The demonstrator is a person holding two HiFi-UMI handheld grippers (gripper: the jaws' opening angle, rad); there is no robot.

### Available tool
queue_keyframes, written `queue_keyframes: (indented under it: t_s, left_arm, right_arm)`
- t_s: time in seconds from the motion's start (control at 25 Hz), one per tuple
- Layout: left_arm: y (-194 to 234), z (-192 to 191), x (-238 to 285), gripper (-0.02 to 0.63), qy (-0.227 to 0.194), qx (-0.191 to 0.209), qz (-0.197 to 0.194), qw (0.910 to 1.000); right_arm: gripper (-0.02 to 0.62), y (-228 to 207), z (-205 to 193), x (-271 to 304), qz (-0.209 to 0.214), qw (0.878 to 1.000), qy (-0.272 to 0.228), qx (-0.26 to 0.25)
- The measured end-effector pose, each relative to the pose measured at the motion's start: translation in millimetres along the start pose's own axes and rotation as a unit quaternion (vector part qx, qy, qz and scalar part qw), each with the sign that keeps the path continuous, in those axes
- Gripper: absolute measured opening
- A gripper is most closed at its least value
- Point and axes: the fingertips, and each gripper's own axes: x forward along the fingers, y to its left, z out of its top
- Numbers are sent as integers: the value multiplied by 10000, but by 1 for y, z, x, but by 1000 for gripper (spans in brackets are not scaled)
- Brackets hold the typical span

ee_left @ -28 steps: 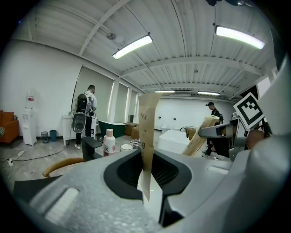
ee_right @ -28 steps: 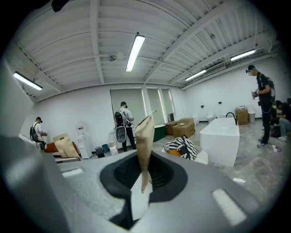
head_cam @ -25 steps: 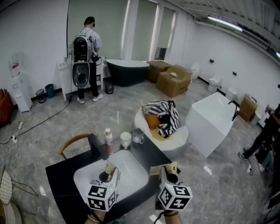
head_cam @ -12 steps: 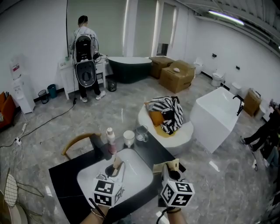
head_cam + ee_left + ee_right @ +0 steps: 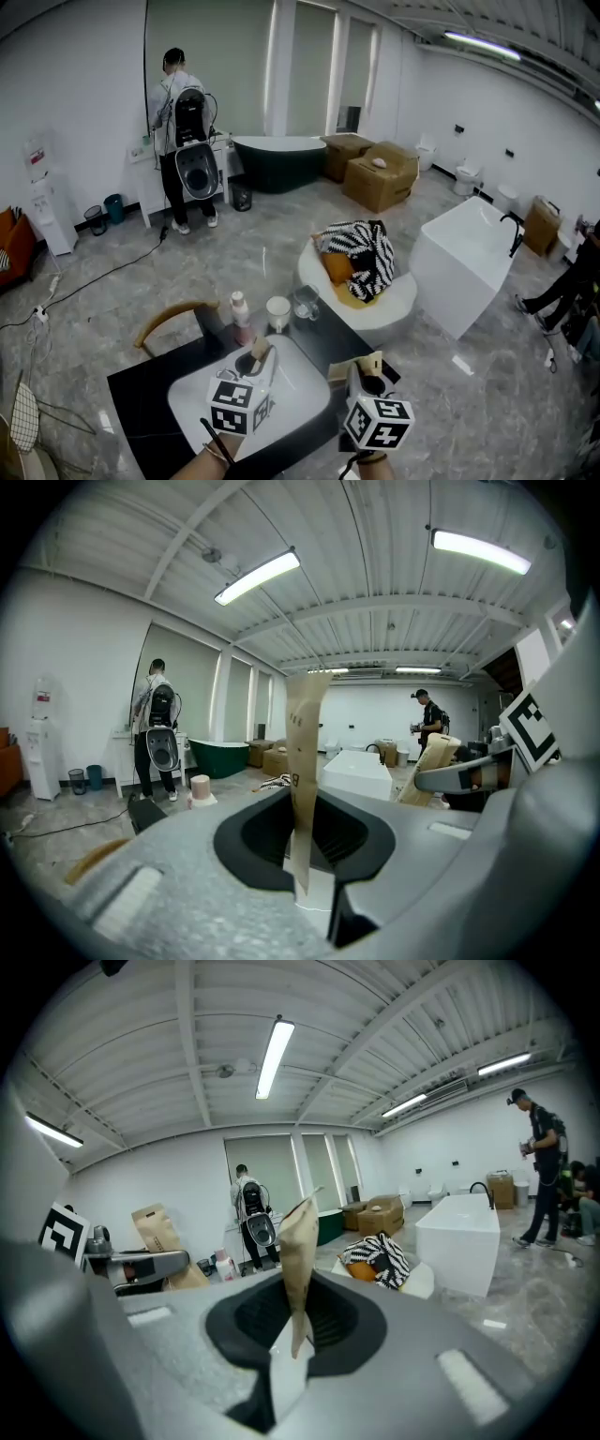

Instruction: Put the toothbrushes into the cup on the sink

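Note:
The white cup [image 5: 277, 311] stands on the black counter behind the white sink basin [image 5: 302, 386], with a clear glass [image 5: 304, 302] to its right. I see no toothbrush in any view. My left gripper [image 5: 260, 352] hovers over the basin, and its tan pads [image 5: 302, 761] are pressed together with nothing between them. Over the counter's right edge my right gripper [image 5: 362, 367] is also shut and empty, its pads [image 5: 298, 1260] touching. Both point toward the far side of the sink.
A pink bottle [image 5: 241, 317] and a black faucet [image 5: 214, 324] stand left of the cup. A wooden chair back [image 5: 169, 317] curves behind the counter [image 5: 141, 403]. Beyond are a round white tub holding a striped cloth [image 5: 361, 262], a rectangular white tub [image 5: 464, 262] and a person [image 5: 183, 131] at the far wall.
My left gripper has shifted a little to the right and forward over the basin. The right gripper has hardly moved. The person at the back has stepped slightly to the right.

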Motion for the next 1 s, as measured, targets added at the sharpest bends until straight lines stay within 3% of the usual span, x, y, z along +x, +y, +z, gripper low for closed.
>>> queue_keyframes:
  t_s: [1.0]
  left_arm:
    - [43, 24, 71, 45, -75, -123, 211, 9997]
  right_arm:
    - [34, -15, -21, 23, -123, 9995, 241, 132]
